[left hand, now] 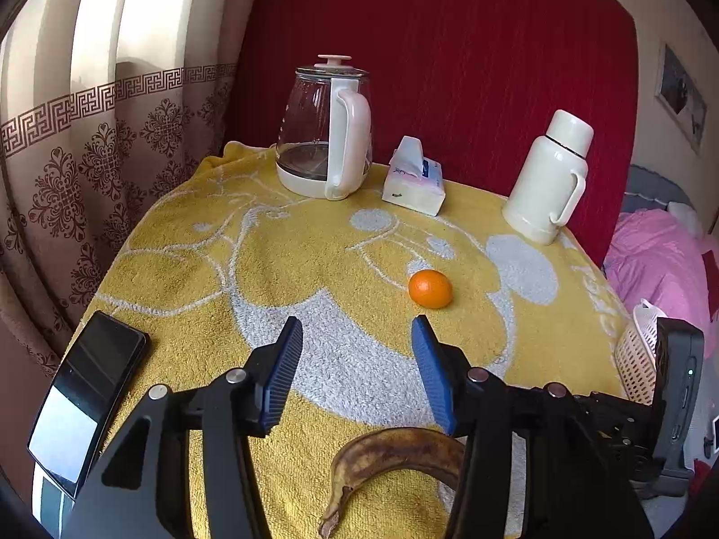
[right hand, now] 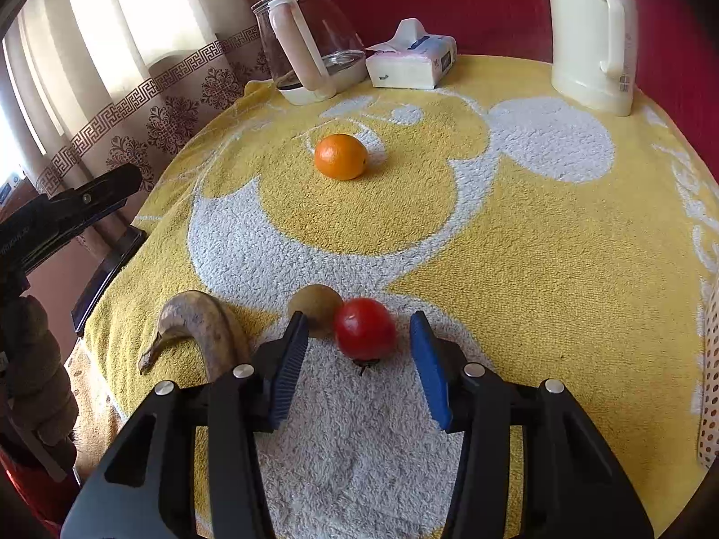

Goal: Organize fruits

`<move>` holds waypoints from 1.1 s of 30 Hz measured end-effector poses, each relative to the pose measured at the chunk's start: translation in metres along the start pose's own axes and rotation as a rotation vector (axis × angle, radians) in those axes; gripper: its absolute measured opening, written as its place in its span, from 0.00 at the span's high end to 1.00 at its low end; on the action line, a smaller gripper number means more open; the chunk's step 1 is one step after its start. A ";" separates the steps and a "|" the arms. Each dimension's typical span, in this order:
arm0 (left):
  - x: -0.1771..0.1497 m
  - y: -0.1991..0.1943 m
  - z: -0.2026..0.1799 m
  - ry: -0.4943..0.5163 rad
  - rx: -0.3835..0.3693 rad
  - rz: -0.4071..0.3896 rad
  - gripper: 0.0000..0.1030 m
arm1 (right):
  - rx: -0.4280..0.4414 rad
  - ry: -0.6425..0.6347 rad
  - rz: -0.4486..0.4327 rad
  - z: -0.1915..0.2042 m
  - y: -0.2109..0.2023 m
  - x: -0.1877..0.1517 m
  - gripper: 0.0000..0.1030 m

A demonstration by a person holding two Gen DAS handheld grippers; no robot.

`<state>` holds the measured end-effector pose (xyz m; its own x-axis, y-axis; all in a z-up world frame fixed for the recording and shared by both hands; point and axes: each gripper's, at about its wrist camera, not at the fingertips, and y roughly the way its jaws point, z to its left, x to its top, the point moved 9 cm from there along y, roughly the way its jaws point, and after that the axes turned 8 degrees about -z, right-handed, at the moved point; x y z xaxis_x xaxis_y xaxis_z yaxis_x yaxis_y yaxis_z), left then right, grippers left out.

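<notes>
Now I count four fruits on towel (right hand: 539,247): one orange (right hand: 340,156) upper centre, one banana (right hand: 202,323) lower left, one kiwi (right hand: 314,305), one tomato (right hand: 365,329). My right gripper (right hand: 359,370) part open, tomato between jaws, untouched. Left gripper (left hand: 357,373) part open, empty. One basket (left hand: 638,350) right edge.

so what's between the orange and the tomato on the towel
Nothing but bare yellow-and-white towel lies between the orange and the tomato; the brown round fruit sits just beside the tomato. The right wrist view shows this.
</notes>
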<state>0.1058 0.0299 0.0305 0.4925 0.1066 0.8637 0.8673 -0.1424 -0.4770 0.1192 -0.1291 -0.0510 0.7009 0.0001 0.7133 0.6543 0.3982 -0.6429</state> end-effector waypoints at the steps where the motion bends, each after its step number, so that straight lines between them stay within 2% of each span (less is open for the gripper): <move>1: -0.003 0.001 0.000 0.006 0.005 0.008 0.36 | 0.004 0.005 0.005 0.000 0.002 0.001 0.61; 3: -0.012 0.003 0.000 0.013 0.012 0.030 0.30 | -0.001 0.009 0.011 -0.002 0.004 -0.001 0.71; 6: -0.029 0.011 -0.005 0.021 -0.005 0.083 0.16 | 0.008 0.025 -0.001 -0.003 0.001 -0.001 0.72; 10: -0.053 0.023 -0.020 0.087 -0.038 0.153 0.15 | 0.010 0.038 -0.028 -0.007 -0.007 0.001 0.72; 12: -0.061 0.023 -0.027 0.109 -0.051 0.165 0.13 | 0.012 0.048 -0.035 -0.010 -0.008 0.001 0.72; 17: -0.074 0.017 -0.051 0.155 -0.159 0.177 0.07 | 0.014 0.058 -0.044 -0.012 -0.009 0.001 0.72; 19: -0.079 0.017 -0.056 0.181 -0.174 0.185 0.05 | 0.013 0.052 -0.051 -0.011 -0.010 0.001 0.72; 29: -0.078 0.013 -0.030 0.162 -0.122 0.199 0.05 | 0.013 0.059 -0.059 -0.013 -0.011 0.000 0.72; 31: -0.080 0.007 -0.025 0.183 -0.117 0.199 0.05 | 0.015 0.056 -0.061 -0.013 -0.011 0.000 0.72; 33: -0.083 0.002 -0.018 0.230 -0.078 0.198 0.05 | 0.016 0.055 -0.061 -0.012 -0.010 -0.001 0.72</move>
<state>0.0655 0.0030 -0.0394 0.6143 -0.1547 0.7738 0.7437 -0.2144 -0.6332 0.1154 -0.1445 -0.0481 0.6744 -0.0746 0.7345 0.6919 0.4110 -0.5936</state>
